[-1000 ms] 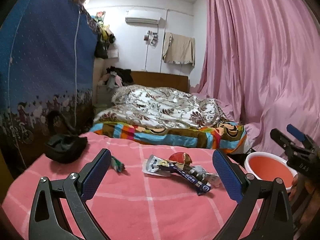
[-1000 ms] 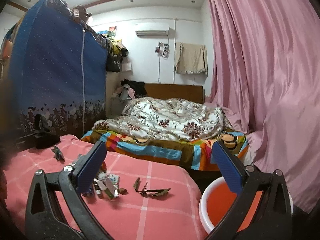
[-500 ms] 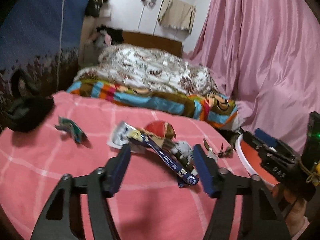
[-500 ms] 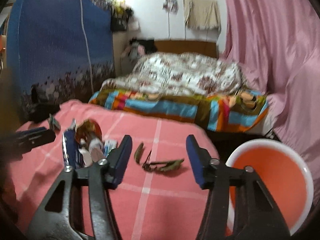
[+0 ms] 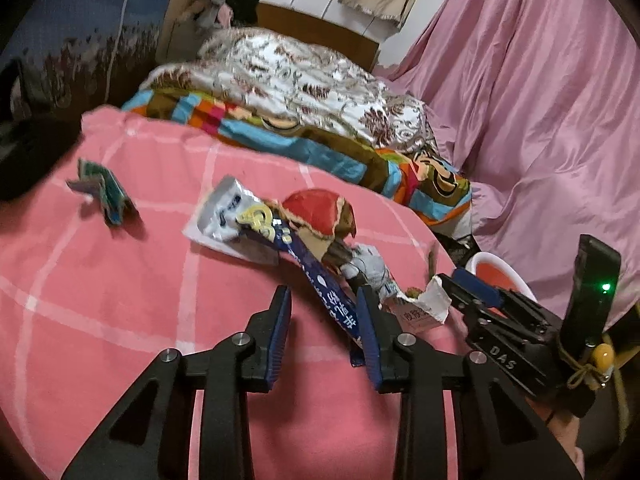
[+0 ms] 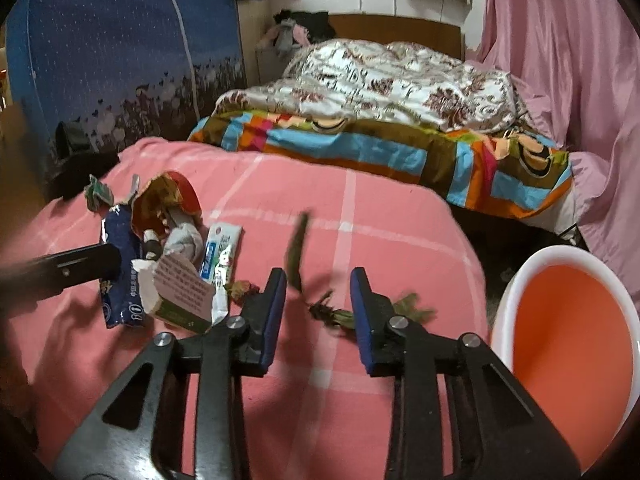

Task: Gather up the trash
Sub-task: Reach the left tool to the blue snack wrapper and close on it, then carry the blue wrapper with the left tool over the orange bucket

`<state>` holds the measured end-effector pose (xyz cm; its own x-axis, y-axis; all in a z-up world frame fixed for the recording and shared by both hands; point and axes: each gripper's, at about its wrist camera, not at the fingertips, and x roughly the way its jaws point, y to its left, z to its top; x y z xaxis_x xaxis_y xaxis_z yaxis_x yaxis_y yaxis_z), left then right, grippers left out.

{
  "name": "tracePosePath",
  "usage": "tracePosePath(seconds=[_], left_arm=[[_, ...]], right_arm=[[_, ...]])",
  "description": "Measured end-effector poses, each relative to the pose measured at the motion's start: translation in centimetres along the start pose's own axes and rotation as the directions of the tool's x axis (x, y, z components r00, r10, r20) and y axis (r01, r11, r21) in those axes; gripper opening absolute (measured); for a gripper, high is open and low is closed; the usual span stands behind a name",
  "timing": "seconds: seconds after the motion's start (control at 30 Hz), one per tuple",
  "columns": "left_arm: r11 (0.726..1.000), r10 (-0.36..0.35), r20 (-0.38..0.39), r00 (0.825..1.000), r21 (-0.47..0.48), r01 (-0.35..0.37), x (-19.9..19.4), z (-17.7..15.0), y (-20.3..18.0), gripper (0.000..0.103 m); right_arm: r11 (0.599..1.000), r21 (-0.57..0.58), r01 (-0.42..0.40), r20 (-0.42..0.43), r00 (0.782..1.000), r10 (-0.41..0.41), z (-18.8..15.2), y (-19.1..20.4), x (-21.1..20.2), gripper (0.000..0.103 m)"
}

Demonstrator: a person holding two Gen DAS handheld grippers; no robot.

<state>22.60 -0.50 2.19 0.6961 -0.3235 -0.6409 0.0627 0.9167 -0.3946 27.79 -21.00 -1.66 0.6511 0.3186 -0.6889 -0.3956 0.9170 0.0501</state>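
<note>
A pile of trash lies on the pink checked cloth (image 5: 100, 300): a long blue wrapper (image 5: 320, 284), a silver packet (image 5: 224, 216), a red torn wrapper (image 5: 320, 212) and a torn white carton (image 5: 420, 312). My left gripper (image 5: 322, 300) is open, its fingers on either side of the blue wrapper's near end. My right gripper (image 6: 318, 284) is open, low over wilted green stems (image 6: 332, 314). The pile also shows in the right wrist view, with the blue wrapper (image 6: 120, 280) and the carton (image 6: 180, 292). A white bin with an orange inside (image 6: 568, 360) stands at the right.
A folded green wrapper (image 5: 104, 192) lies apart at the left. A dark cloth (image 5: 28, 156) sits at the far left edge. Behind is a bed with a patterned quilt (image 6: 380, 84), a pink curtain (image 5: 540, 80) and a blue wardrobe (image 6: 100, 40).
Both grippers have dropped toward the cloth and narrowed from wide open. The left one has come up to the blue wrapper, the right one to the green stems.
</note>
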Motion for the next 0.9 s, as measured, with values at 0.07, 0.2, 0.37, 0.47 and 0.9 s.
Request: tracePosePath(seconds=[0.07, 0.2, 0.37, 0.47, 0.9], left_arm=[[1.000, -0.007, -0.014, 1.000, -0.015, 0.006, 0.2, 0.0, 0.2, 0.029], [0.999, -0.033, -0.019, 0.999, -0.034, 0.033, 0.0, 0.0, 0.4, 0.016], [0.998, -0.060, -0.004, 0.998, -0.019, 0.060, -0.7, -0.2, 0.0, 0.010], [0.997, -0.074, 0.017, 0.997, -0.009, 0.074, -1.5, -0.5, -0.4, 0.006], [0.992, -0.094, 0.126, 0.988, 0.100, 0.082, -4.6, -1.8, -3.2, 0.002]], right_arm=[[1.000, -0.003, -0.006, -0.018, 1.000, 0.006, -0.1, 0.0, 0.4, 0.025], [1.000, -0.002, -0.013, -0.018, 1.000, 0.013, -0.1, 0.1, 0.5, 0.015], [0.999, 0.002, -0.036, 0.004, 0.999, 0.036, -0.4, 0.0, -0.3, 0.012], [0.999, -0.005, -0.046, 0.031, 0.998, 0.046, -0.7, 0.1, -1.1, 0.011], [0.997, 0.001, -0.077, 0.247, 0.966, 0.074, -1.4, -0.4, -6.6, 0.010]])
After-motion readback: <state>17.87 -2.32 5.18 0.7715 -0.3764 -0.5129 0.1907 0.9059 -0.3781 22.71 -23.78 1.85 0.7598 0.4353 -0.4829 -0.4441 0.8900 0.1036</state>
